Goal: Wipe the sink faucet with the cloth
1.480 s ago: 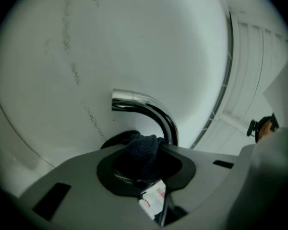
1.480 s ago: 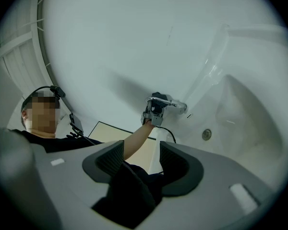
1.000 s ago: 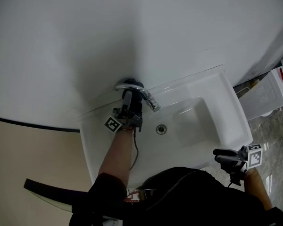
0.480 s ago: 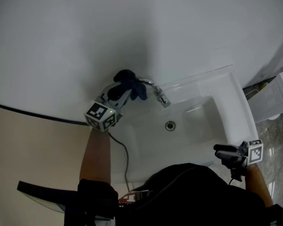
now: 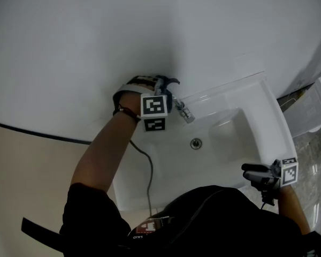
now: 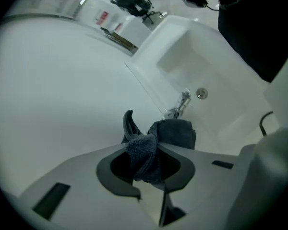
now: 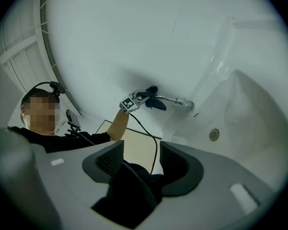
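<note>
Pinching nubby dark cloth (image 6: 175, 133), left gripper (image 6: 149, 162) at slim chrome faucet (image 6: 184, 99)

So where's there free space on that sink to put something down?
The basin lies bare around the drain, and so does the back ledge right of the faucet. It's crowded at the faucet's base, where the left gripper holds the cloth.

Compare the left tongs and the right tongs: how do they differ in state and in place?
The left tongs are closed on the dark cloth; the right tongs stand open with nothing between them. The left tongs are up at the faucet, at the back of the sink; the right tongs wait near the sink's front right corner, away from the faucet. Both are the same kind of grey hand-held tool.
</note>
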`<state>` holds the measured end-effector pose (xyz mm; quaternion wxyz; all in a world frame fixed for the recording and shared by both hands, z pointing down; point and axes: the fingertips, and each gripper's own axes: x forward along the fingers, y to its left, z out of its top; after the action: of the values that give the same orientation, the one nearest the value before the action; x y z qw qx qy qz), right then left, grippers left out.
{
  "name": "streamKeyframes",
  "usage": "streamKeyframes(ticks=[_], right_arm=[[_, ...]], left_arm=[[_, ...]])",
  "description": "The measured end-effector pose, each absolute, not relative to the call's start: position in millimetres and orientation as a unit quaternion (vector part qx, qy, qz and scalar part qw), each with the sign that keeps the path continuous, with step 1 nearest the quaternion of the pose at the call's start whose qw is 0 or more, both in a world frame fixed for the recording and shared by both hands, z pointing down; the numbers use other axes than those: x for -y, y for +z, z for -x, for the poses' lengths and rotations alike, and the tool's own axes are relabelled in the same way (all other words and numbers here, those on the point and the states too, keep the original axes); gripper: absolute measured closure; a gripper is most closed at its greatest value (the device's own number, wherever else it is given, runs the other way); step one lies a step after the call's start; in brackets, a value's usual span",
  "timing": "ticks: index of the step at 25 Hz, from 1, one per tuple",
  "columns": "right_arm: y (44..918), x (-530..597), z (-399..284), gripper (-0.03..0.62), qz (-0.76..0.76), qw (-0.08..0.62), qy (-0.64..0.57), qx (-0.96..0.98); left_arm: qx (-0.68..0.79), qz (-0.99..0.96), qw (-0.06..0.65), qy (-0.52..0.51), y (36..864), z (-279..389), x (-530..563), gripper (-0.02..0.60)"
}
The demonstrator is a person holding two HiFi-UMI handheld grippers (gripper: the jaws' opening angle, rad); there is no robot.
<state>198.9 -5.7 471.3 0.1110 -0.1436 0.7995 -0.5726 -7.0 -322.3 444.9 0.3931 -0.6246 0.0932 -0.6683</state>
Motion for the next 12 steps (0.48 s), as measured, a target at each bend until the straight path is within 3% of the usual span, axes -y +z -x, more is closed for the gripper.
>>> streamKeyframes(ticks=[5,12], right_arm=[[483,4,-207,0.370,0.154,0.123,-0.569,-0.799],[496,1,-214,0.370,0.165,0.133,-0.570,-0.794]], left_arm=[[-0.025,0.582,0.298,-0.756,466,14,336,0.525],[0.004,0.620,0.171,-0.766,478,26,334,0.534]])
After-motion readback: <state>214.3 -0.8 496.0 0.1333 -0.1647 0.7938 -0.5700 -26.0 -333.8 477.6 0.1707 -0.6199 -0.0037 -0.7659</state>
